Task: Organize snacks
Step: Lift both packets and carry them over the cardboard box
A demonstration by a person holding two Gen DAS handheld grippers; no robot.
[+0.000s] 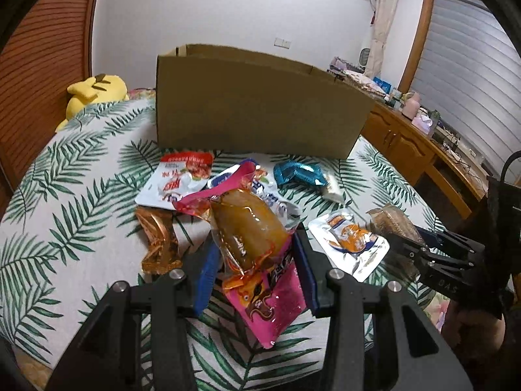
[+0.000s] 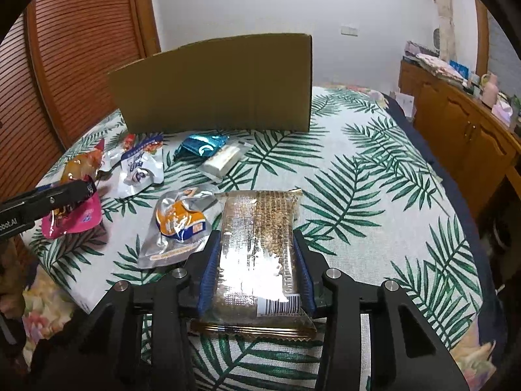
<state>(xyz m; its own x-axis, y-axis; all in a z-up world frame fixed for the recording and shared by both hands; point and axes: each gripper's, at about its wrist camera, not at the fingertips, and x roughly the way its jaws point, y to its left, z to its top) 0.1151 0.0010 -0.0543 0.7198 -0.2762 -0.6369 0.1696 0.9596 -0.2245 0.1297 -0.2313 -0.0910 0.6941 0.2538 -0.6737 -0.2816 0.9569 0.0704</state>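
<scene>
My left gripper [image 1: 255, 254] is shut on a pink packet holding a brown snack [image 1: 250, 231], held above the leaf-print bed. My right gripper [image 2: 255, 254] is shut on a clear brown grain-bar packet [image 2: 260, 247]; it also shows at the right of the left wrist view [image 1: 394, 221]. A cardboard box [image 1: 254, 104] stands behind the snacks, also seen in the right wrist view [image 2: 215, 88]. Loose snacks lie between: a red-and-white packet [image 1: 176, 179], an orange wrapper [image 1: 159, 244], a teal packet [image 1: 296, 172], a silver-and-orange packet [image 1: 351, 241].
A yellow plush toy [image 1: 94, 94] lies at the bed's far left. A wooden cabinet [image 1: 410, 150] with clutter runs along the right. A slatted wooden door [image 2: 81, 42] stands behind the box on the left. The leaf-print cover [image 2: 374, 179] spreads to the right.
</scene>
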